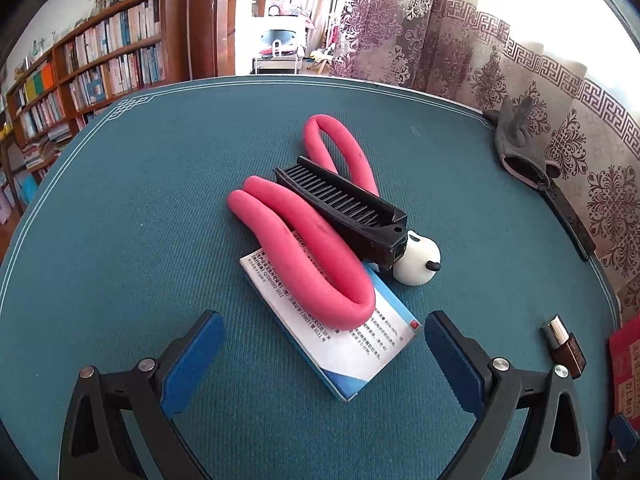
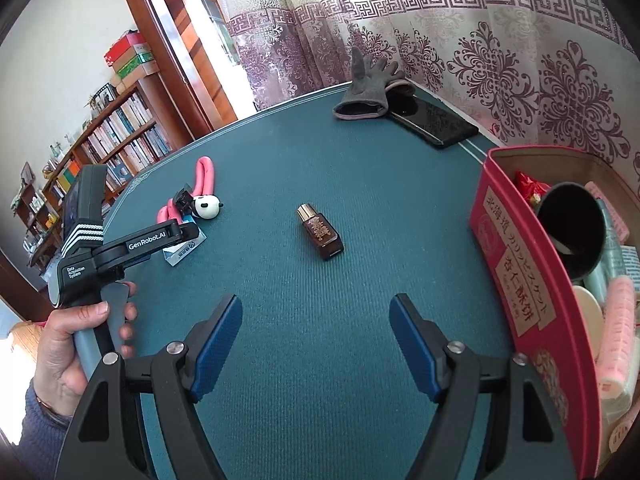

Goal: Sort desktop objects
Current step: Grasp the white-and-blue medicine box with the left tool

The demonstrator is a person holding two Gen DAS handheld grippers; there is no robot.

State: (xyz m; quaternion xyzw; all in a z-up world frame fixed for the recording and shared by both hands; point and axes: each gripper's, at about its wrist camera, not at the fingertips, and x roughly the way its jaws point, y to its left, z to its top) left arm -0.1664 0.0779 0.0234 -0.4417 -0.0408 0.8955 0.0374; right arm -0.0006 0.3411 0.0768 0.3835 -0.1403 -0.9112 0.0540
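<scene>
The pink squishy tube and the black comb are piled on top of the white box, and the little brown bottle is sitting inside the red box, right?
Not quite. The right wrist view shows the little brown bottle lying on the green table, outside the red box. The rest is right: the pink tube and black comb are piled over the white box.

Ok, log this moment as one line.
left gripper: open, over white box | right gripper: open, facing brown bottle | red box: partly filled
</scene>
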